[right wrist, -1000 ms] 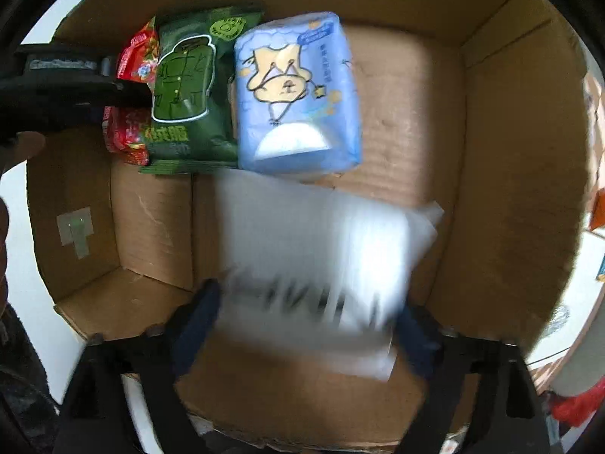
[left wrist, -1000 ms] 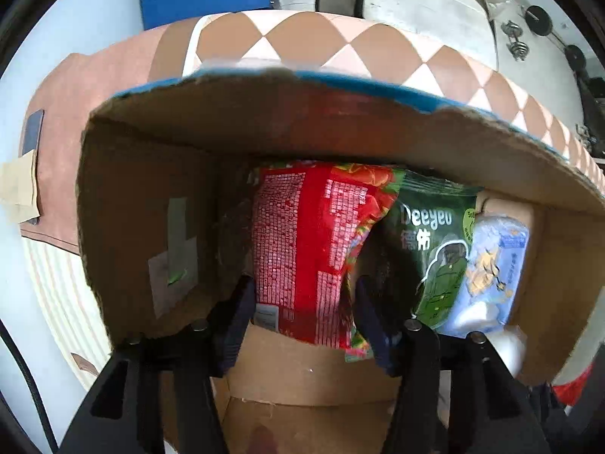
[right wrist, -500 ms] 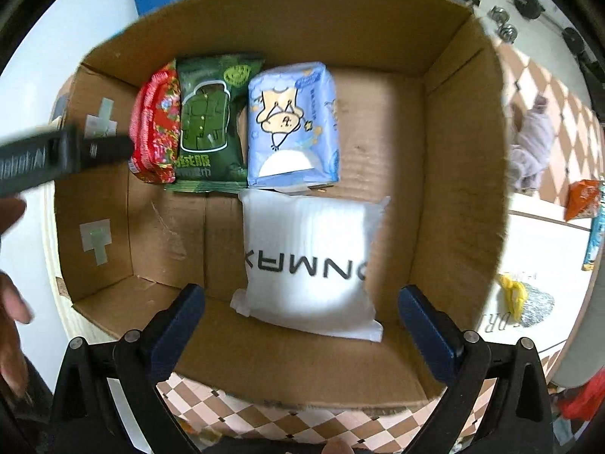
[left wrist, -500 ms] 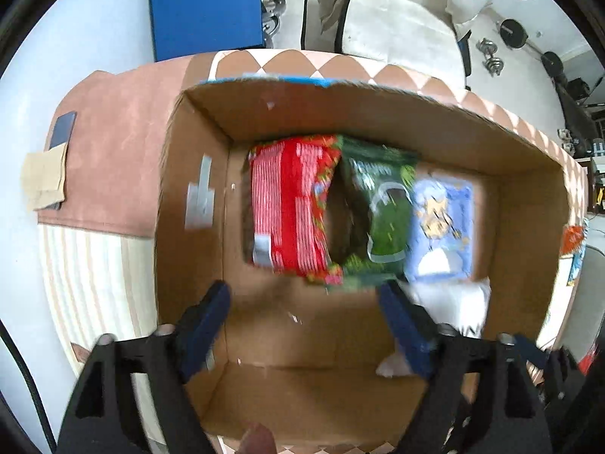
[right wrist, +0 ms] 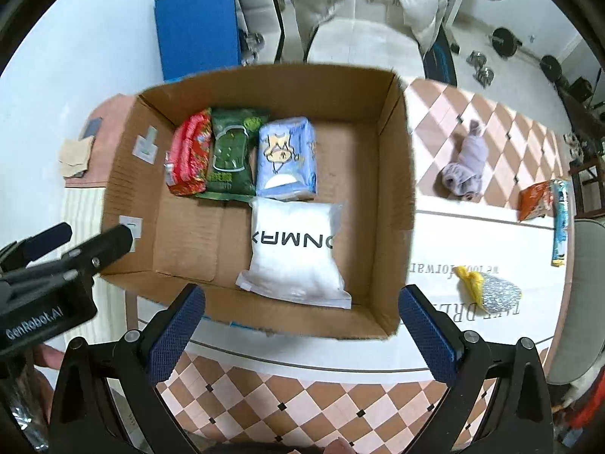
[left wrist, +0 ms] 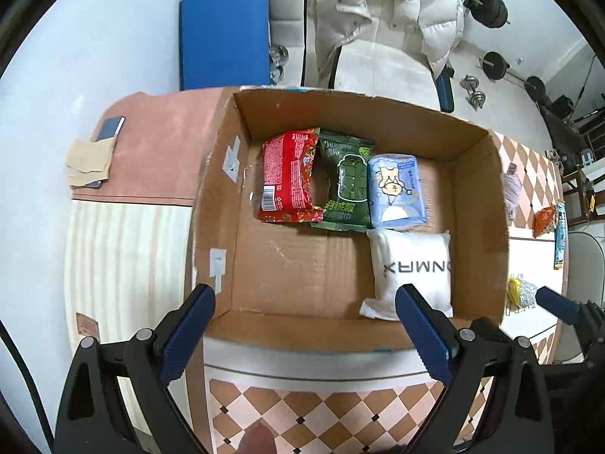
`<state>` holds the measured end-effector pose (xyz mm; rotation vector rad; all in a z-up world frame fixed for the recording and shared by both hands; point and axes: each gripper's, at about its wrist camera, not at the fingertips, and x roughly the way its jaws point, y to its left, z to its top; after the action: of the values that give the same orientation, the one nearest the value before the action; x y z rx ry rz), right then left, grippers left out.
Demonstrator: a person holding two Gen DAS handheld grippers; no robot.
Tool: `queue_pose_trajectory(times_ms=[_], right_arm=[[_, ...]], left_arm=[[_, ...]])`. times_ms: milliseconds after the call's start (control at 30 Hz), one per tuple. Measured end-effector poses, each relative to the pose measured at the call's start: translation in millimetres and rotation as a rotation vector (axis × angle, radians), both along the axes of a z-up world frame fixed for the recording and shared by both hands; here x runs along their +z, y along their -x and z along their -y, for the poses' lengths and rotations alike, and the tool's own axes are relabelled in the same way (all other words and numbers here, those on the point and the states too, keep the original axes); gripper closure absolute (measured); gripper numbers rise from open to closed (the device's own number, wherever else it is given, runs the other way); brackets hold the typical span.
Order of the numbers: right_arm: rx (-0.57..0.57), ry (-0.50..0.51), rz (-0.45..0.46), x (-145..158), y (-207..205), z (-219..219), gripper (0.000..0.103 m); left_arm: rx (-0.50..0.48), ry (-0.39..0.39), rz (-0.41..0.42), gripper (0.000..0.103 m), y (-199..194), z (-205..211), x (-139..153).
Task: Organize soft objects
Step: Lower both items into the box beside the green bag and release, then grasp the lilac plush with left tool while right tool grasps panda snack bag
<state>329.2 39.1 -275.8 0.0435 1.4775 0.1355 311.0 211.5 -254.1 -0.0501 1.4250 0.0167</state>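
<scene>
Cardboard box (left wrist: pixel 480 204) holds four soft packs (left wrist: pixel 289 178).

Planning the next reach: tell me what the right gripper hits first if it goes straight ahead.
Probably the white packet lying in the cardboard box. The open right gripper points at it, though the box's near wall may come first; depth is unclear.

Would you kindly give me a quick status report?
Both hand-held grippers, left and right, open, empty. Four packs in cardboard box; white pack nearest. Purple soft item outside. Nothing blocking.

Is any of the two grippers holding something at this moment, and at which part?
Nothing is held. The left gripper and right gripper are both open, above the cardboard box; the white pack lies inside.
</scene>
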Motion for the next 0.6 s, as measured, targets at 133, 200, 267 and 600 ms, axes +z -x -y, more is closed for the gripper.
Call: queue_pose_trajectory(times_ms=[133,200,267,600], right_arm=[[0.01,-0.031,0.031,19.4,13.4,0.5,0.0],[0.016,-0.058,0.034,25.4,18.6,1.5,0.0],[0.013,-0.087,0.03,29.3,21.1,5.2,0.0],[-0.237,-0.163,-0.029,19.8,18.0,127.2,0.0]], left_arm=[[0.012,0.008,0.028,0.005,14.4,2.1,17.1],[0.012,0.01,0.038,0.005,18.3,6.3,25.1],[0.003,0.0,0.052,0.005,19.1,13.5,32.0],[-0.142,-0.1,0.099,0.005,-20.1,113.8,55.7]])
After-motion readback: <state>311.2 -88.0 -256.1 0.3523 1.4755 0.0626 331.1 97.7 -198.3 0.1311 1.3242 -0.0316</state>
